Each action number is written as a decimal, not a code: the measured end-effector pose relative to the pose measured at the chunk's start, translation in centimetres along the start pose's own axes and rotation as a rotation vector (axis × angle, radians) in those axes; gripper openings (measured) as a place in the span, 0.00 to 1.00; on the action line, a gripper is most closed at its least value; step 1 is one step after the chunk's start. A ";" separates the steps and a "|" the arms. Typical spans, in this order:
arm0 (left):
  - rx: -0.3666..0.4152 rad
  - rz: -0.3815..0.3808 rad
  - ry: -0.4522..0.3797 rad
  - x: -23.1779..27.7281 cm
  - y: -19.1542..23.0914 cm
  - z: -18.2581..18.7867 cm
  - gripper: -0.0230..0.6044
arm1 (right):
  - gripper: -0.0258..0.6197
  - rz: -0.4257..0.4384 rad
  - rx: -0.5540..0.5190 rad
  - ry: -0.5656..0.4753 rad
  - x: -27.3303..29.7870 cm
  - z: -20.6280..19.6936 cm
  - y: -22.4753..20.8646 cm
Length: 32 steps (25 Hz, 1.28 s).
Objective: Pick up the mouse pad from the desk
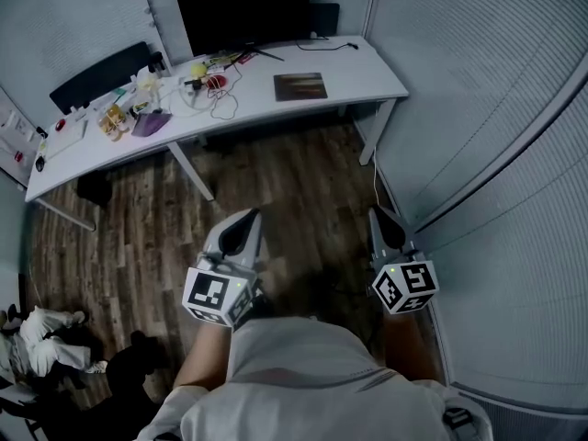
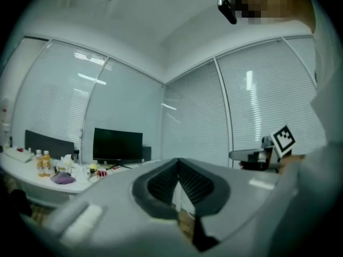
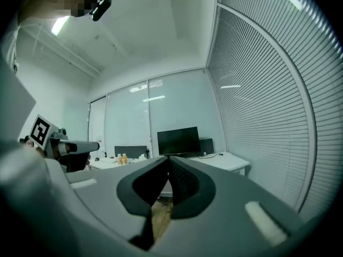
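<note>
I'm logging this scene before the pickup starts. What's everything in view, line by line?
desk: one, white, far side of room
mouse pad: one, dark brown, flat on desk's right part
monitor: one, black, desk's rear
bottles: two, orange, desk's left part
purple item: one, beside the bottles
floor: brown wood
left gripper: one, grey, shut, empty, well short of desk
right gripper: one, grey, shut, empty, well short of desk

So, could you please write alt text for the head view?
The grey handheld left gripper and right gripper, both shut and empty, point toward a long white desk across a dark wood floor. A dark rectangular mouse pad lies on the desk near a black monitor.
</note>
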State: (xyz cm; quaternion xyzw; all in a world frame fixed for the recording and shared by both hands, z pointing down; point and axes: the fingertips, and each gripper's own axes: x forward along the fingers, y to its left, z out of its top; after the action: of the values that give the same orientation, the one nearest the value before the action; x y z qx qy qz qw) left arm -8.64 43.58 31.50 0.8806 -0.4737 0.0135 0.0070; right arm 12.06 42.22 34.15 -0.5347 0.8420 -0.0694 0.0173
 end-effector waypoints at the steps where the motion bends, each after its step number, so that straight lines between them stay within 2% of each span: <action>1: 0.000 0.002 0.001 0.0 0.0 0.0 0.04 | 0.05 0.006 0.014 -0.008 0.0 0.0 0.0; 13: 0.006 -0.017 0.026 0.8 -1.7 0.1 0.04 | 0.05 0.018 0.059 -0.018 -0.6 -0.3 -1.2; 19: -0.014 -0.017 0.070 1.8 -1.0 -2.3 0.04 | 0.05 0.014 0.101 0.020 0.6 -3.1 -2.1; 27: -0.061 -0.062 0.071 9.2 3.3 -3.9 0.04 | 0.05 -0.039 0.086 0.075 6.7 -4.1 -5.8; 32: -0.087 -0.067 0.067 14.9 8.8 -4.3 0.04 | 0.05 -0.053 0.054 0.132 14.1 -4.0 -7.7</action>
State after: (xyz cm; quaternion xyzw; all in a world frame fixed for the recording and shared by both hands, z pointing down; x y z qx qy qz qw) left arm -7.87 26.36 36.21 0.8938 -0.4437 0.0221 0.0614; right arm 12.53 26.70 39.82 -0.5504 0.8247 -0.1275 -0.0256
